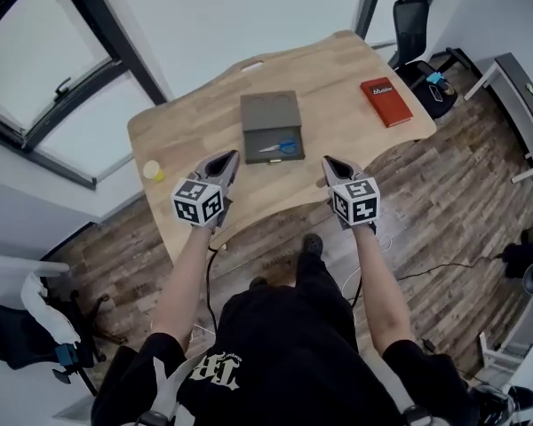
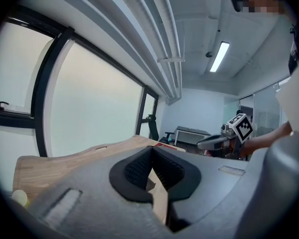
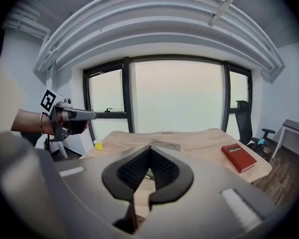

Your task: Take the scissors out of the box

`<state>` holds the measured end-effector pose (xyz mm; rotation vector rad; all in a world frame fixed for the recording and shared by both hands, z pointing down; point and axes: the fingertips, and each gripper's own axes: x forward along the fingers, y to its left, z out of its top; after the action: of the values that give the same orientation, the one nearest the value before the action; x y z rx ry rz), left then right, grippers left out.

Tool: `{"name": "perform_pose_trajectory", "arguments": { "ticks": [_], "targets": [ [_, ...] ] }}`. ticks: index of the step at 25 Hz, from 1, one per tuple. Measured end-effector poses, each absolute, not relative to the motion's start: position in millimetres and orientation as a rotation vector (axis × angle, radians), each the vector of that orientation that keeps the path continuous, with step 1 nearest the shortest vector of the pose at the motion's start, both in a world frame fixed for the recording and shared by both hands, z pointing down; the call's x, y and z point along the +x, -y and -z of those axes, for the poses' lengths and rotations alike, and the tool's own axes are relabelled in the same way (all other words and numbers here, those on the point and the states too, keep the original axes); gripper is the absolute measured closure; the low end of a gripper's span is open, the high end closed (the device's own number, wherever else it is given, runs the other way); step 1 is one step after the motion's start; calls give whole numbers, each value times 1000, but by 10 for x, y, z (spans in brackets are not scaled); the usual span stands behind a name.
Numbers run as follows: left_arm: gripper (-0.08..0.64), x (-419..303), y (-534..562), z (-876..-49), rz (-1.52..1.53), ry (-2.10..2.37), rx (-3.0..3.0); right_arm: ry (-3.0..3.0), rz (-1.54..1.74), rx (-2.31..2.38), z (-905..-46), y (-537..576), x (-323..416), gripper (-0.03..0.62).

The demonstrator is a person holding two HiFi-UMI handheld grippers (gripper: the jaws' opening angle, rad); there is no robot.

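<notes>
**Scissors in the open box, straight ahead between my two shut claws.**

The scissors (image 1: pixel 278 146) lie in the near half of the box (image 1: pixel 271 114), mid-worktop. Their blue handles are to the right and their blades to the left, so the long axis runs across my line of approach. Both claws hang over the near side of the worktop (image 1: pixel 338 65), with the box ahead and between them. The left claw (image 1: pixel 234 156) is closed and empty, and the right claw (image 1: pixel 327 161) is likewise closed on nothing. I judge the right better placed, since the handles lie on its side, but it must open before reaching in. The worktop is pale wood, with a red book (image 1: pixel 386 101) at the right and a yellow cup (image 1: pixel 152 171) by the left edge. Around it are a plank floor (image 1: pixel 444 211), large windows and an office chair (image 1: pixel 415 7) beyond.
</notes>
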<state>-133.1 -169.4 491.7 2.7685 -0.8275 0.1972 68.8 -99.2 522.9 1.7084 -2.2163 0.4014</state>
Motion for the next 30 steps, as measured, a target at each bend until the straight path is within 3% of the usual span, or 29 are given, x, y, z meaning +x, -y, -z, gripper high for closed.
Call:
{"name": "perform_pose_trajectory", "arguments": {
  "ticks": [18,30],
  "targets": [
    [558,-349,2317,-4871,-260,1093,2677,2391,-402,1459,-5277,2103,1768,588],
    [558,-196,2394,-4860,-254,1237,2602,2463,-424,1340,-5318,2422,1925,588]
  ]
}}
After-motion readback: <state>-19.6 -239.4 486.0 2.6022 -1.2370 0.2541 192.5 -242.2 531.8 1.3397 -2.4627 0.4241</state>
